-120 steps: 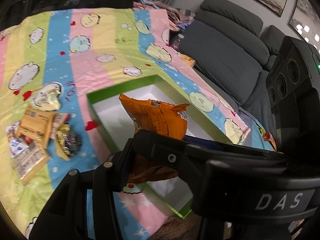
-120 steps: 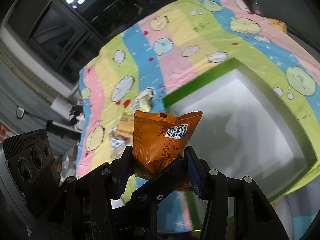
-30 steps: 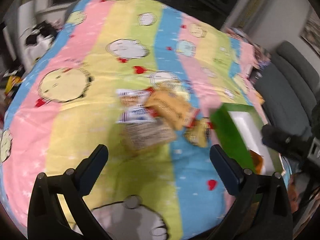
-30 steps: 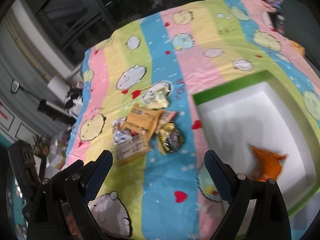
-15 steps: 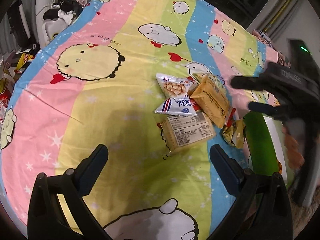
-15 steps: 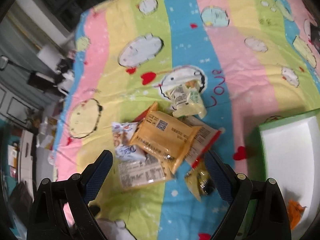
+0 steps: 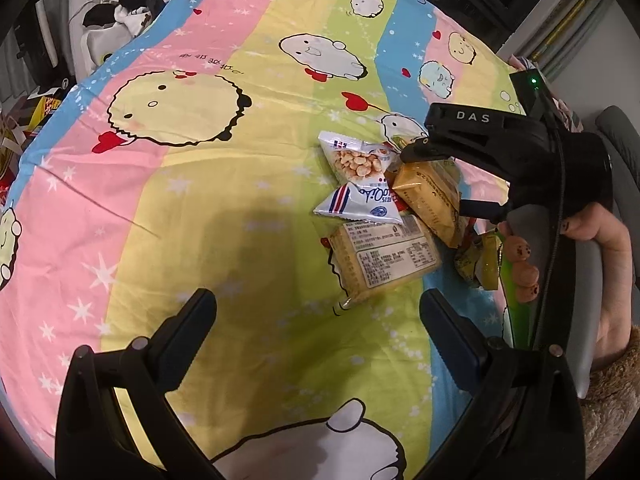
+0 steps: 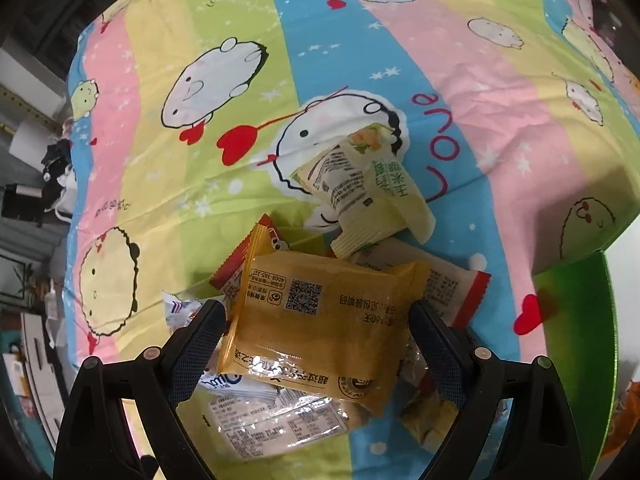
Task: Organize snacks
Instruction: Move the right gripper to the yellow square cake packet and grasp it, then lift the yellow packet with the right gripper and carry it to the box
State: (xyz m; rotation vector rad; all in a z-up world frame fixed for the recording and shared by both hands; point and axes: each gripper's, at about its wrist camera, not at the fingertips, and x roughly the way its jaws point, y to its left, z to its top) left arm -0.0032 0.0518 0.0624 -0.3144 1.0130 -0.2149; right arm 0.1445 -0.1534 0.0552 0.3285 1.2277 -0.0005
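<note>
A pile of snack packets lies on the striped cartoon bedsheet. My right gripper [image 8: 316, 336] is open, its fingers on either side of the yellow-orange packet [image 8: 320, 316] on top of the pile; in the left wrist view this gripper [image 7: 444, 178] straddles that packet [image 7: 430, 196]. Around it lie a pale green packet [image 8: 368, 188], a red-edged white packet [image 8: 452, 284], a clear packet with a label [image 7: 384, 256], a blue-white packet [image 7: 360, 200] and a peanut packet [image 7: 356, 160]. My left gripper [image 7: 318, 320] is open and empty, above the sheet short of the pile.
The green-rimmed white box [image 8: 576, 320] stands right of the pile, with an orange packet [image 8: 624, 412] inside at the frame edge. A small yellow-dark packet [image 7: 480, 260] lies by the box. Clothes and clutter [image 7: 124, 8] lie beyond the bed's far left edge.
The right gripper has let go of the orange packet in the box, moved left and come down around the yellow-orange packet. The left gripper has swung to face the pile.
</note>
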